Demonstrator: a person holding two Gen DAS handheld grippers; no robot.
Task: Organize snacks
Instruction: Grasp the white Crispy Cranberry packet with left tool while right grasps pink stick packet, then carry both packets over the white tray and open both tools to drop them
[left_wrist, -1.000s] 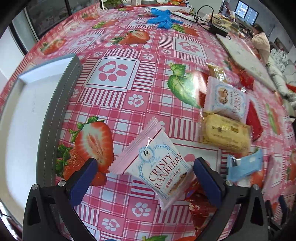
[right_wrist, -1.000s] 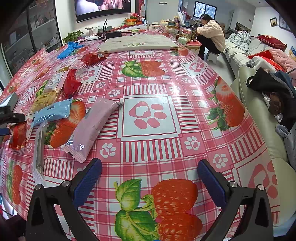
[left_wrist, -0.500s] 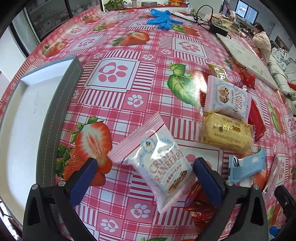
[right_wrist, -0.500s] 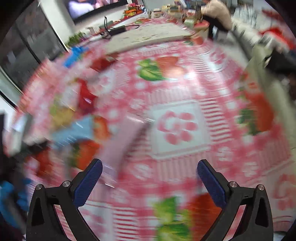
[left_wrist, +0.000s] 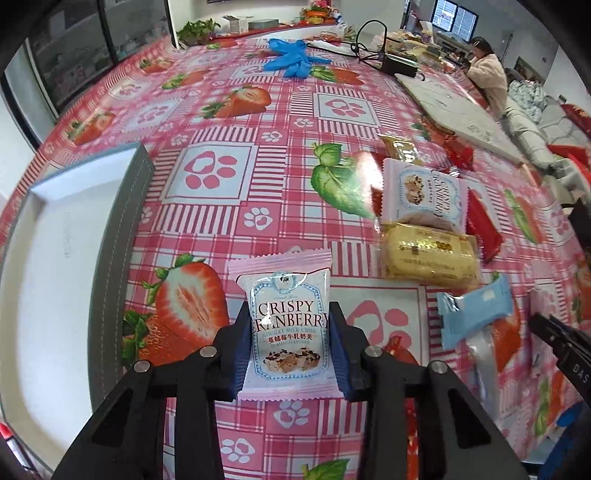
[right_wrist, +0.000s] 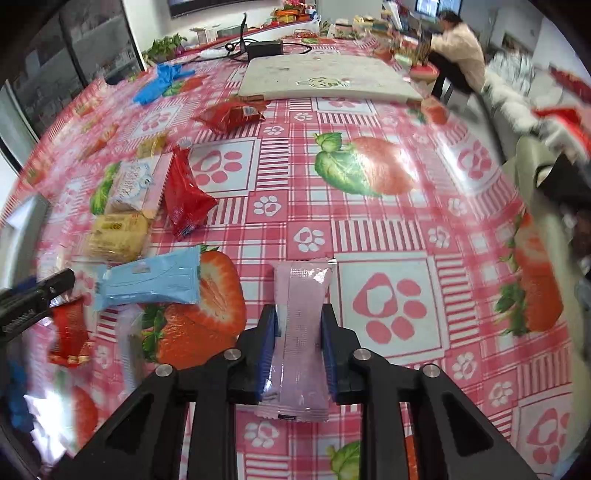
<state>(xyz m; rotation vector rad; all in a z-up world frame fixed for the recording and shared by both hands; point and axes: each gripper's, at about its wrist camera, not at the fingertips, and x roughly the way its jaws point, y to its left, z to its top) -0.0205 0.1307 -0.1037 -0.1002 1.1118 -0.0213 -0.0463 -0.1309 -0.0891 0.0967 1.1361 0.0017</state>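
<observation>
the left gripper (left_wrist: 290, 339) has its fingers pinching the crispy cranberry packet (left_wrist: 288, 325) by its two long sides, the packet's long axis running straight ahead, its far sealed edge pointing away from the camera. the grey tray (left_wrist: 122, 236) lies to the left of that packet, near it, long wall roughly parallel to it — so the coming move is, i judge, a sideways carry to the left, and the left hand is the nearer one. the right gripper (right_wrist: 298, 343) has its fingers pressed onto a plain pink packet (right_wrist: 301, 332), gripped the same way, lengthwise and pointing forward; from its view the tray is only a blurred sliver at the far left edge. other snacks lie loose on the table (left_wrist: 280, 122): a yellow packet (left_wrist: 428, 258), a light blue packet (left_wrist: 476, 312), a red packet (right_wrist: 184, 199). whether either held packet is lifted off the cloth is hard to tell — and the tray's near end is cut off.
</observation>
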